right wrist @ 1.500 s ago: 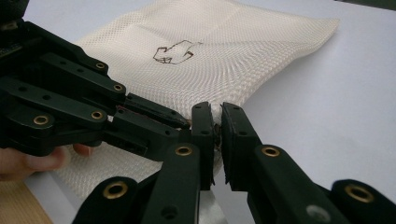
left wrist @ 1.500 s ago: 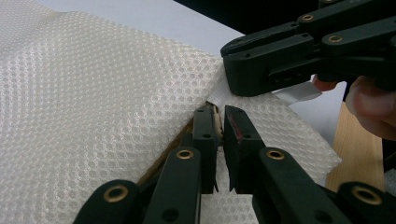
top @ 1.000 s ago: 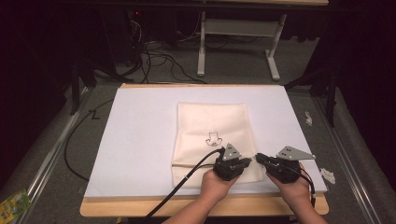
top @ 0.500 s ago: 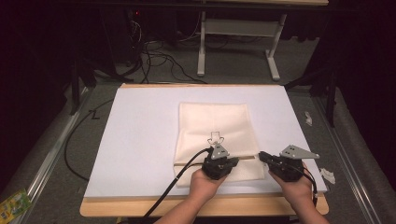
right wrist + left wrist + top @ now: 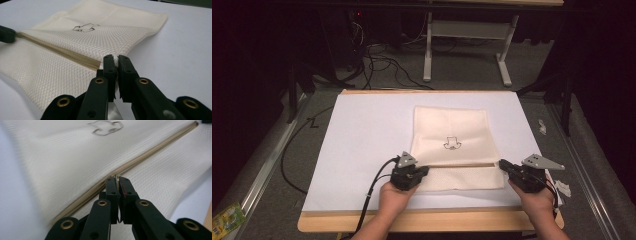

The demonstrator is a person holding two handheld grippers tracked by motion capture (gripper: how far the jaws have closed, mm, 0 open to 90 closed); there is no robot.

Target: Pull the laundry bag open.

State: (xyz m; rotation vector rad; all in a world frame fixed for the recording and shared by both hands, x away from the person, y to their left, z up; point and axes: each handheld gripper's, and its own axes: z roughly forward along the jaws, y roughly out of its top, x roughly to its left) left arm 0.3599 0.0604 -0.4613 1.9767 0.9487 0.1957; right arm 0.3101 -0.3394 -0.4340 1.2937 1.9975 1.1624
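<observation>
On the white mat [image 5: 362, 145], near edge: mesh bag [image 5: 452, 135] lies flat, zipper [image 5: 462, 165] running left-right across its lower part. Right gripper [image 5: 116, 58] sits pinched shut on the bag's right end, where the zipper ends. Left gripper [image 5: 117, 177] is clamped on the zipper pull [image 5: 117, 175], well toward the left end. Zipper axis runs straight between the two; the travel left lies leftward, so it's the left hand's job.

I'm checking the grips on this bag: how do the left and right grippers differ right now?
The left gripper pinches the small metal zipper pull near the bag's left end; the right gripper clamps the mesh bag at its right edge, at the zipper's end. The left gripper's view is blurred, the right's is sharp. Both have shut jaws.
</observation>
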